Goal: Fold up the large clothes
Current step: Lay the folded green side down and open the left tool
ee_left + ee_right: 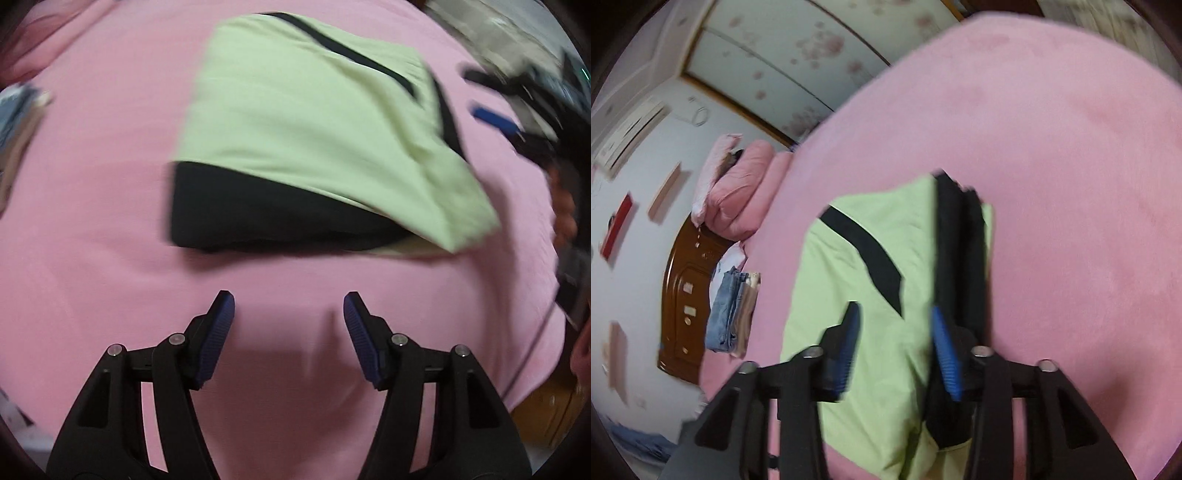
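the left gripper (289,301) hangs over bare pink bedsheet (92,221), jaws apart with nothing between them. ahead of its fingertips lies the folded green-and-black garment (295,122), flat on the sheet. the right gripper (894,314) hovers above that same garment (849,295), jaws parted, no cloth pinched. off to its left, by the wooden headboard (683,295), sit folded jeans (726,310) and a pink pillow (738,184).

Black grippers (289,306) (894,317) — ribbed blue fingers (218,339), silver screws.
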### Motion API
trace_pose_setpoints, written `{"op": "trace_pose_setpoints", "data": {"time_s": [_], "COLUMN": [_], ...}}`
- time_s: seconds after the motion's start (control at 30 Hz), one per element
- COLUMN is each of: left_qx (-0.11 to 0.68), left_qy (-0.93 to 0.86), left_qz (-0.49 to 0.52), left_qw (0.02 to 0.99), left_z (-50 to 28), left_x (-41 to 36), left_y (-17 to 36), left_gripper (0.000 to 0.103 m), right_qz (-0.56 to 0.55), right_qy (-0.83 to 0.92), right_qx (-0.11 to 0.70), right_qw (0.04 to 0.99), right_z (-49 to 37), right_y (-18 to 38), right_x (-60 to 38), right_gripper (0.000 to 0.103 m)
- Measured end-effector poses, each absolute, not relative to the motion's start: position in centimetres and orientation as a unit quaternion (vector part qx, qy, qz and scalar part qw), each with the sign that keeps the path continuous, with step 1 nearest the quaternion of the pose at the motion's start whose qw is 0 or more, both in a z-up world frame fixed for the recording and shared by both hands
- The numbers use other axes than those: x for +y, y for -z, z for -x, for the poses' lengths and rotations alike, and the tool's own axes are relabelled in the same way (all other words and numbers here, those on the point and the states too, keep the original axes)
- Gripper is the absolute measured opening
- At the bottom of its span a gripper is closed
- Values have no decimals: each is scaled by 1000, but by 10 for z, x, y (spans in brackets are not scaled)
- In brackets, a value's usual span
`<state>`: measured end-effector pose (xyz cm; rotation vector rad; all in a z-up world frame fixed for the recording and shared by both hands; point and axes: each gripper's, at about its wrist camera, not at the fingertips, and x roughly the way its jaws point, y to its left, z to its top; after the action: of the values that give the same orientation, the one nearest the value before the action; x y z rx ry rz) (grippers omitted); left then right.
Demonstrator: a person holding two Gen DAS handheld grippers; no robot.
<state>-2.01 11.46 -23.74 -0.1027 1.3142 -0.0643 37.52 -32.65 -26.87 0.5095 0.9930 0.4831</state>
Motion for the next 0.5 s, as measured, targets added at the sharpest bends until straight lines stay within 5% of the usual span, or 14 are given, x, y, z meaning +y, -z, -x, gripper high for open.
{"op": "trace_pose_setpoints", "data": {"time_s": [0.27, 0.33, 0.37, 0.5], "left_qx": [558, 547, 544, 534], "left_qy": [-70, -84, -87, -96], "left_qz": [70, 69, 67, 62], "left_qw": [824, 830, 832, 837], "left_z": [-20, -26, -35, -59], "left_x": [181, 191, 187, 189], "left_y": [222, 217, 217, 208], "left_gripper": [58, 58, 58, 58], "right_qz": [-228, -210, -204, -230], "right_qy": [-225, -191, -179, -179], "right_qx": [528, 540, 540, 528], "right_qw": [786, 792, 797, 798], "right_z": [-411, -423, -434, -431], "right_y": [308, 334, 340, 339], "right_x": [-266, -248, -252, -256], "right_gripper": [55, 37, 11, 4]}}
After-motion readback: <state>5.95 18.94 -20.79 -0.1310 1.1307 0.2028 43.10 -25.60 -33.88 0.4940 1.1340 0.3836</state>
